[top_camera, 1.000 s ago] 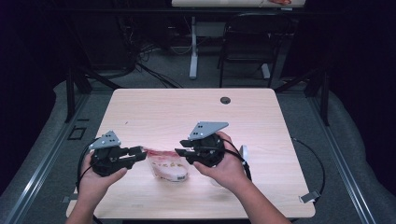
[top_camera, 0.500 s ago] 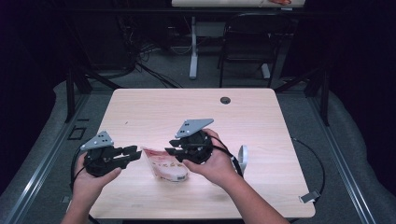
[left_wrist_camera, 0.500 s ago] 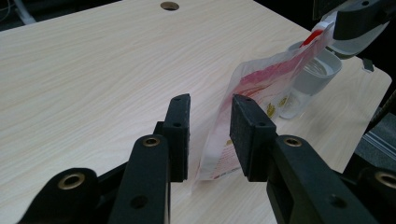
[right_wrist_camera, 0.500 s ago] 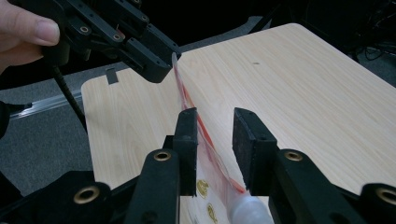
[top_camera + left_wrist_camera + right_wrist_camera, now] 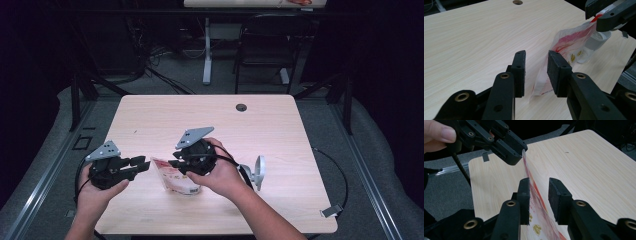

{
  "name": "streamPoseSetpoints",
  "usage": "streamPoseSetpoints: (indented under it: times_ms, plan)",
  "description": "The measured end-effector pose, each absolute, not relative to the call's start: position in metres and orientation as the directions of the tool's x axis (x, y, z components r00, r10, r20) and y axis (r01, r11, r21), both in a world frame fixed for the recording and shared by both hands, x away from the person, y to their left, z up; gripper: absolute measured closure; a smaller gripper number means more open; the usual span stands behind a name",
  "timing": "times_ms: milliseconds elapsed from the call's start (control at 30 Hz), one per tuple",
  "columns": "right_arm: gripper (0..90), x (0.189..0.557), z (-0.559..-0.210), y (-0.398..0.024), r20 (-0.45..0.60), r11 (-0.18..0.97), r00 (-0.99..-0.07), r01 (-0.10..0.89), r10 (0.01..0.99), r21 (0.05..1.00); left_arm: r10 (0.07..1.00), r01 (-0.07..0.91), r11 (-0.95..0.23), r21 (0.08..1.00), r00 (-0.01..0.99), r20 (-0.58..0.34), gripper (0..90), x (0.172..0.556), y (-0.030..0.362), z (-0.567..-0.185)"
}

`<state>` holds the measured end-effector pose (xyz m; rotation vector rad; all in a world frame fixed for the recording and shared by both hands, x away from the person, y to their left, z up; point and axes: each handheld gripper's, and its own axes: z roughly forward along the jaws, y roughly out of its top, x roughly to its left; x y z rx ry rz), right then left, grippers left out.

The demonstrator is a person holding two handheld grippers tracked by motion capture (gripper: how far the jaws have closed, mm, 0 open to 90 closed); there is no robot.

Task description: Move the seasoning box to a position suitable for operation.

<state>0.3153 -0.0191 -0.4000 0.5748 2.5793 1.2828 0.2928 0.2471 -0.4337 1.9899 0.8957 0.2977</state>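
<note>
**Plastic bag held up between two grippers near the table's front edge**

A red and white printed plastic bag (image 5: 177, 177) is seen near the front of the wooden table (image 5: 280, 130), between the two hands. In the high view, the left gripper (image 5: 142, 165) is held level at the bag's left end, and the right gripper (image 5: 175, 164) is placed over its upper edge, pointing left.

In the right gripper view, the bag's thin upper edge (image 5: 534, 195) is seen running between that gripper's own jaws (image 5: 539, 195). These jaws have just been closing and stand about half open; the bag lies against the left pad, while a clear gap is left to the right pad, so the bag is not pinched there. Farther off in the same view, the left gripper (image 5: 520, 153) is met by the bag's corner at its tips.

In the left gripper view, the jaws (image 5: 536, 72) stand about half open, with a gap between the pads. The bag (image 5: 566, 50) is seen just beyond the right pad, rising toward the right gripper (image 5: 599, 17). Whether the corner is truly clamped by the left gripper cannot be told; it appears to be only touched.

A pale, round plastic thing (image 5: 258, 171) rests on the table just right of the right hand (image 5: 225, 175).
</note>
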Motion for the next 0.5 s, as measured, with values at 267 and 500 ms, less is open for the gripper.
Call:
streamPoseSetpoints:
  times_ms: [267,500]
  plan:
    - [72.2,0.320,-0.403,-0.013,0.000,0.558,-0.905,0.262,0.425,0.787,0.692,0.476,-0.327,0.817,0.709,-0.136,68.1,0.294,0.248,-0.434]
    - [73.1,0.323,-0.407,-0.004,-0.008,0.584,-0.910,0.261,0.416,0.768,0.692,0.478,-0.322,0.817,0.708,-0.141,68.3,0.294,0.249,-0.435]
